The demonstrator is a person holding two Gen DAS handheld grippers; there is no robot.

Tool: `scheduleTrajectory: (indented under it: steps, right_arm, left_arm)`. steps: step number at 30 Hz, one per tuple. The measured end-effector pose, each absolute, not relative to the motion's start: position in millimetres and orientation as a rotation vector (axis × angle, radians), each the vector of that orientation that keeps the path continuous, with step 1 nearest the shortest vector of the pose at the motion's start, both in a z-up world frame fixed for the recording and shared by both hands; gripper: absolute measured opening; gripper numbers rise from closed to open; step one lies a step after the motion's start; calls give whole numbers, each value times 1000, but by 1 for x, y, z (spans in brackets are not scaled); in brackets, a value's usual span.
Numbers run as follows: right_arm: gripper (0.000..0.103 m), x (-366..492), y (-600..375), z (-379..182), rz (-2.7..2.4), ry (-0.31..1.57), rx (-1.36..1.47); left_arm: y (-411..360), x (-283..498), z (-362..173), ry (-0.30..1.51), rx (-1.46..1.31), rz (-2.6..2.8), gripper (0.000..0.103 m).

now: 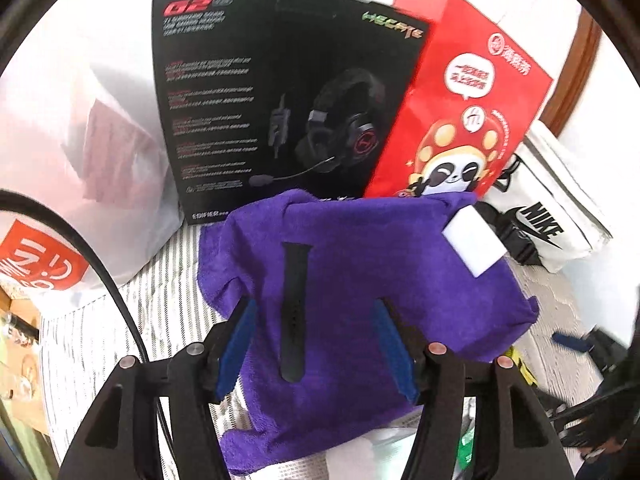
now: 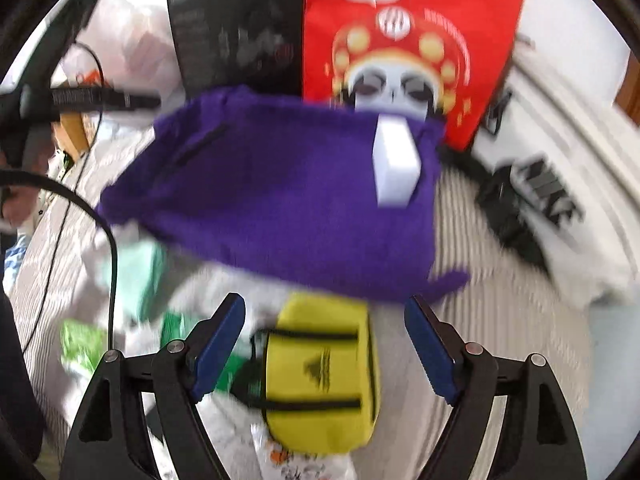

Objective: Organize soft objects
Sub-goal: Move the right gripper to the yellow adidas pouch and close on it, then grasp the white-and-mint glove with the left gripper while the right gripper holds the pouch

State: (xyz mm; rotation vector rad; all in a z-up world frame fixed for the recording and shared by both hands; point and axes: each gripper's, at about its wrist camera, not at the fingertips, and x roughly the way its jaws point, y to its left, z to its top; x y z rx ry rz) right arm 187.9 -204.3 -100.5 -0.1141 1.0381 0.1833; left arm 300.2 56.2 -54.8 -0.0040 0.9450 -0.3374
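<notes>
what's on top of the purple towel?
On the purple towel: a black strap and a white block near its far corner. What lies underneath is mostly covered.

A purple towel (image 1: 360, 280) carries a black strap (image 1: 294, 312) and, at its two o'clock corner, a white block (image 1: 474, 240). At twelve o'clock stand a black box (image 1: 280, 92) and red bag (image 1: 460, 96). The pouch (image 2: 320, 372) is yellow with black trim; the bedding (image 1: 80, 340) is grey-and-white striped.

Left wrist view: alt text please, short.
An open left claw hovers over a purple towel with a black watch strap and a white sponge block lying on it. A black headset box and a red bag stand behind.
</notes>
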Motion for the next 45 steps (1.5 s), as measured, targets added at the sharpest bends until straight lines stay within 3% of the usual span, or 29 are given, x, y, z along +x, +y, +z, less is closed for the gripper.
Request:
scheduleTrajectory:
  steps: [9, 16, 18, 19, 23, 36, 45]
  right_arm:
    - [81, 172, -212, -145, 153, 1139, -78]
    - [91, 176, -225, -163, 153, 1111, 11]
    - [87, 177, -223, -164, 157, 1101, -7]
    - [80, 175, -221, -162, 173, 1096, -11]
    - [74, 171, -218, -160, 178, 1106, -23]
    - [74, 142, -237, -125, 111, 1012, 70]
    - [74, 104, -234, -102, 114, 940, 96]
  left_arm:
    - [50, 293, -46, 921, 22, -363, 65]
    - [43, 292, -48, 927, 43, -369, 65]
    - [41, 291, -48, 927, 49, -369, 65]
    - [40, 291, -48, 926, 53, -369, 65]
    - [38, 289, -44, 913, 55, -364, 65]
    - [19, 267, -26, 870, 150, -334, 65]
    - [2, 217, -25, 858, 230, -399, 73]
